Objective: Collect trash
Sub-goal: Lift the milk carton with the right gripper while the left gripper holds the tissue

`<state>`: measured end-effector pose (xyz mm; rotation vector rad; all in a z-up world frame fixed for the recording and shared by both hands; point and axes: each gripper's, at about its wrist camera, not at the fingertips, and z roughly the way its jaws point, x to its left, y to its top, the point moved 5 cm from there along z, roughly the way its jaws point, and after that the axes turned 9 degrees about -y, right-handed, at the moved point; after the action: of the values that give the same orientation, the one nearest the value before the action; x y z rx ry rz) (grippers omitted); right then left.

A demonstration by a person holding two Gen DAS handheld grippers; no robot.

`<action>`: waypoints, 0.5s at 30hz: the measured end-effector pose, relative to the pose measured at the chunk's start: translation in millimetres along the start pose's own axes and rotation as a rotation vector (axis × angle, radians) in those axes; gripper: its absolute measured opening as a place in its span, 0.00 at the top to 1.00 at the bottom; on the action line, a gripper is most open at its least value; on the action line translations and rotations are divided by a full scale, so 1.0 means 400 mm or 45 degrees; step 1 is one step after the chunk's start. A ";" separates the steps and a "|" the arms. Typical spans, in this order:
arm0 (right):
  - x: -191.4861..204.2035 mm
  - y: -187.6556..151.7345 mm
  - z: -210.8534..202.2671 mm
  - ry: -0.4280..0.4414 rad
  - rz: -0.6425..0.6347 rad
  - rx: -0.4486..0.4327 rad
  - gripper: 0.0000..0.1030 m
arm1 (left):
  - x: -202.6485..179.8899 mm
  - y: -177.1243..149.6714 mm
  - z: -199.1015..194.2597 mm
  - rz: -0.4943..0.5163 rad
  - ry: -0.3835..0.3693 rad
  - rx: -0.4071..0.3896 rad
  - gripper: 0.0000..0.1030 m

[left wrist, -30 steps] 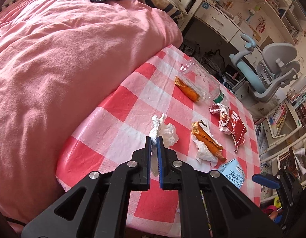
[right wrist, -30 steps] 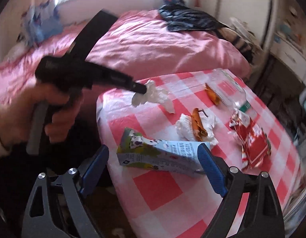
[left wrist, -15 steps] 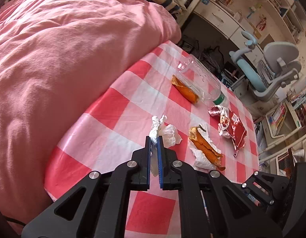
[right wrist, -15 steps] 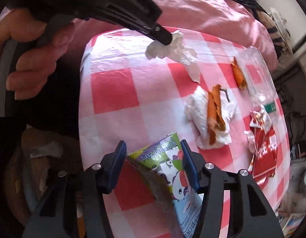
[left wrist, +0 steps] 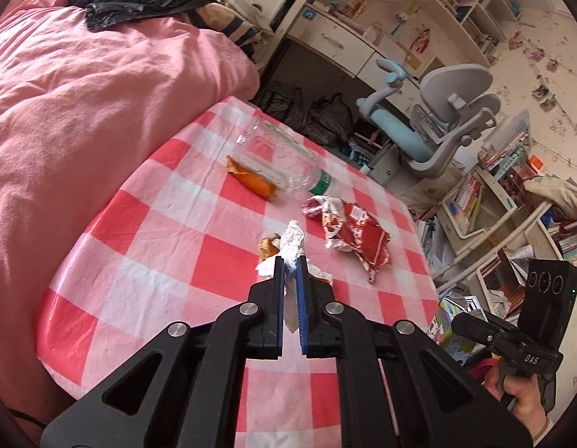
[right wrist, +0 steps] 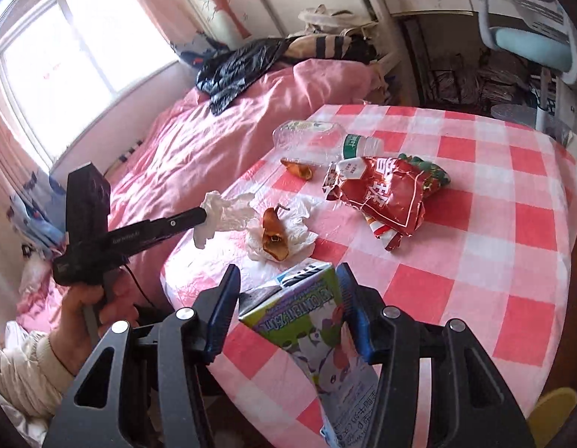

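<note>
On the left, the left hand-held gripper point(left wrist: 290, 261) pinches a crumpled white tissue point(left wrist: 292, 240), lifted clear above the checked table point(left wrist: 146, 231). Further right, the right hand-held gripper point(right wrist: 288, 280) grips a milk carton point(right wrist: 310, 321) by its flat sides at the table's near edge. Both loads should probably be carried level to wherever the trash goes, with steady pressure, since the tissue is held only by a thin fold. A peel on a napkin point(right wrist: 279, 233), a red snack bag point(right wrist: 391, 194) and a clear bottle point(right wrist: 318, 138) lie on the table, uncollected.
</note>
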<state>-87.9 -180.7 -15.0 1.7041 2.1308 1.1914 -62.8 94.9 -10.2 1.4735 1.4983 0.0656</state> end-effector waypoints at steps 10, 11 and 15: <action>-0.104 -0.007 -0.142 -0.071 0.155 -0.178 0.66 | -0.192 -0.070 -0.007 0.197 -0.161 0.066 0.94; -0.118 -0.015 -0.153 -0.063 0.175 -0.184 0.66 | -0.206 -0.077 0.000 0.199 -0.168 0.076 0.94; -0.151 -0.072 -0.114 -0.147 0.168 -0.034 0.66 | -0.246 -0.113 0.026 0.216 -0.158 0.114 0.94</action>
<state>-115.5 -256.4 -24.2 1.8787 1.9546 1.1182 -111.7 0.5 13.1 1.6444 1.2895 0.0085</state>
